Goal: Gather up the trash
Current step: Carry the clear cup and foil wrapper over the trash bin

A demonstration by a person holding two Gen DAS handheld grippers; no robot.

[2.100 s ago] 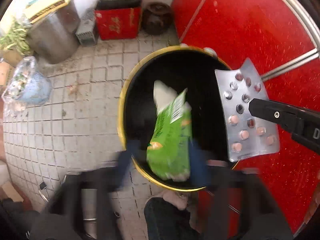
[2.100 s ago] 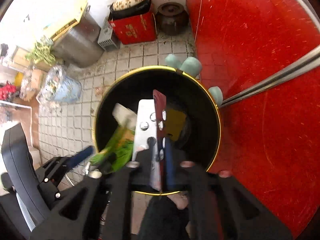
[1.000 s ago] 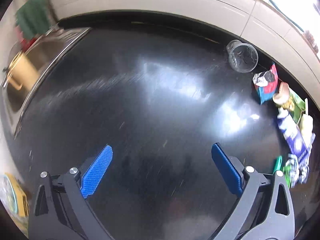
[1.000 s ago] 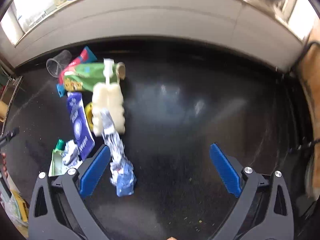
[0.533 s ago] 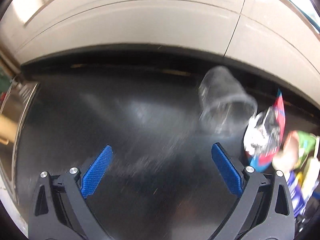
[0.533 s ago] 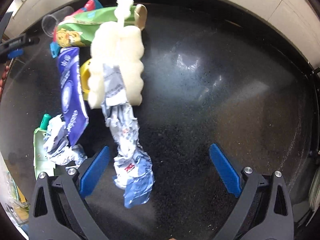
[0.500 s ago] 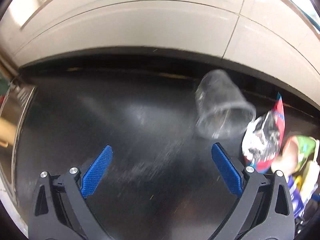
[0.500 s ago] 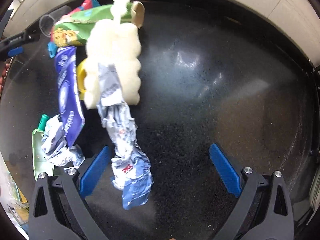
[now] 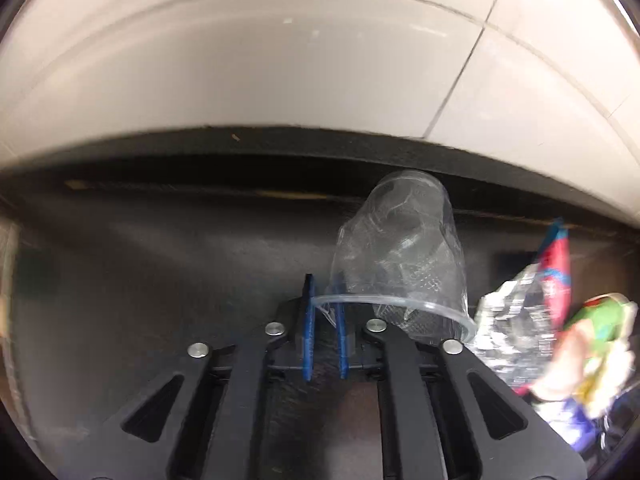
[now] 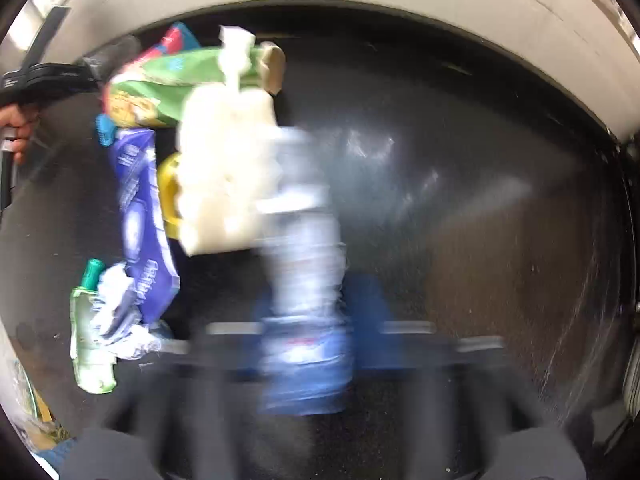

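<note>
On the dark desk (image 9: 160, 264), near its back edge, a clear plastic cup (image 9: 400, 256) lies tipped, its rim pinched by the left gripper (image 9: 323, 320), whose jaws are pressed together. Beside it a red-and-silver wrapper (image 9: 532, 304) is seen. A crumpled blue-and-white wrapper (image 10: 308, 312) sits between the closing jaws of the right gripper (image 10: 316, 336) (contact is blurred).

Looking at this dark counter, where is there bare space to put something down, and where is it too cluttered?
The dark counter is bare to the right of the trash heap, up to the pale wall, and also left of the clear plastic cup. It is crowded where the white foam piece, purple wrapper and green snack bag overlap.
</note>
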